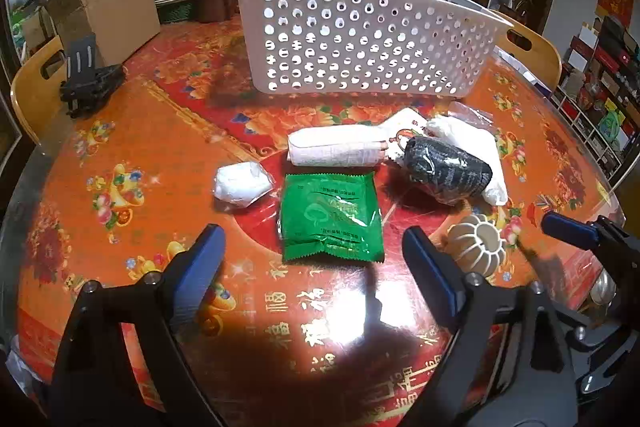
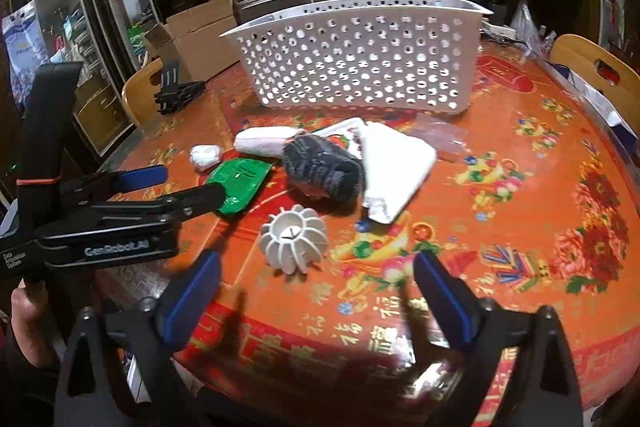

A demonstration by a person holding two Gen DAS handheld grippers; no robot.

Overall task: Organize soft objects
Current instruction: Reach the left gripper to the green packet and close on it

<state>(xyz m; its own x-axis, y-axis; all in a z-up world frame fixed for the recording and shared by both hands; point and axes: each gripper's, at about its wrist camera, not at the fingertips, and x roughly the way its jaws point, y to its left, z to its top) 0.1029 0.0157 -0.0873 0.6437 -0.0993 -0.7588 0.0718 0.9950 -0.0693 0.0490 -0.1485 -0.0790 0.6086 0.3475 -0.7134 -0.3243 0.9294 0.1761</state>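
White perforated plastic basket (image 1: pixel 360 39) stands at the top centre of the left wrist view, on the far part of a round table under a red-and-orange patterned cloth (image 1: pixel 120 155); nothing can be seen inside it from here. Soft items lie loose in front of it, mid-frame: a green foil pouch (image 1: pixel 331 217) flat at centre, a small white wrapped wad (image 1: pixel 240 183) just left of it, a long white roll (image 1: pixel 336 146) behind, a dark knitted bundle (image 1: pixel 446 171) to the right resting on a folded white cloth (image 1: pixel 476 143). A pale ribbed plastic piece (image 2: pixel 294 241), hard by the look of it, sits at lower centre of the right wrist view. Left gripper (image 1: pixel 316 263): jaws apart, nothing between them, the pouch lying just beyond the tips. Right gripper (image 2: pixel 320 291): jaws likewise apart and empty, the ribbed piece just ahead. Judgement: approach step, sorting not yet begun, every soft item outside the basket. Next move calls for bringing the left jaws over the pouch's edges, closing gently on the foil, then lifting it clear of the basket wall; the thin flat pouch may slip.
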